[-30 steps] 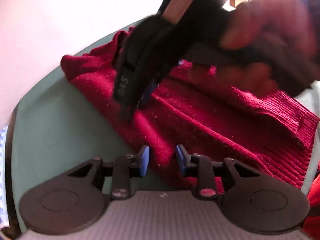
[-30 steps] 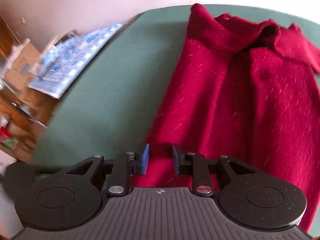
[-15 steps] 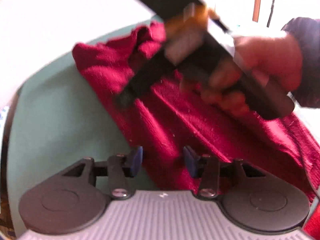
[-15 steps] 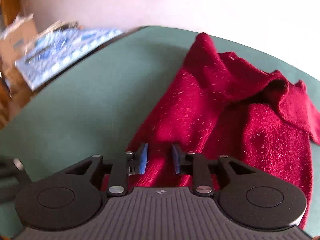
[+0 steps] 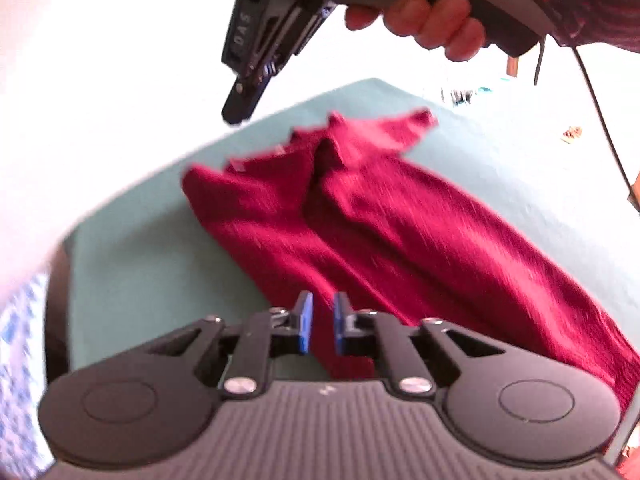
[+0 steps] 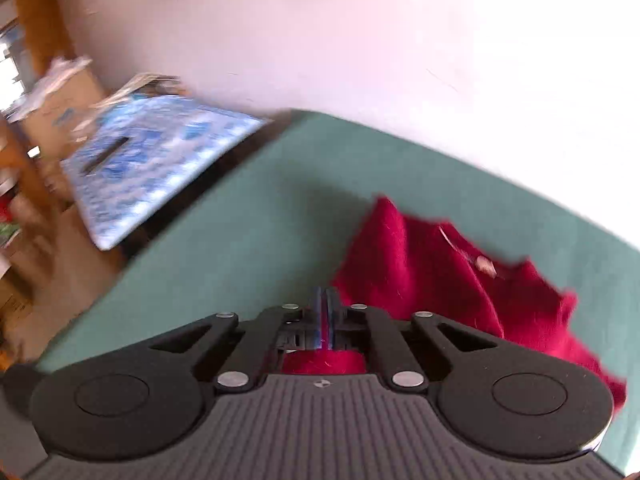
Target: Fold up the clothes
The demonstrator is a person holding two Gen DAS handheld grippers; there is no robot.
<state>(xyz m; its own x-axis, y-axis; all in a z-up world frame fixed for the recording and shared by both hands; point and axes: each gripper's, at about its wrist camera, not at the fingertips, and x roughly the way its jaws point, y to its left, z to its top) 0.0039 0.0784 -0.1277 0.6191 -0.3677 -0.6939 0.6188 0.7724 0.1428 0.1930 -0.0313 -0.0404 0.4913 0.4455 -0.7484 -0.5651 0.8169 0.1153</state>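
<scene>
a red sweater (image 5: 400,232) lay lengthways on the green table (image 5: 140,272), its rumpled collar end at the far side and its near end running under the left gripper (image 5: 320,328). that gripper's blue pads (image 5: 305,324) stood drawn in to a narrow slit with red knit filling the gap, so they looked pinched on the sweater's near edge. the right gripper (image 6: 324,316) had its pads pressed flat together with nothing between them; in the left view it hung high above the table's far edge, held by a hand (image 5: 432,24), with no cloth at its tip. in the right view the sweater sat below and to the right of the fingers. a blue and white patterned sheet (image 6: 160,168) lay just off the table's left corner
</scene>
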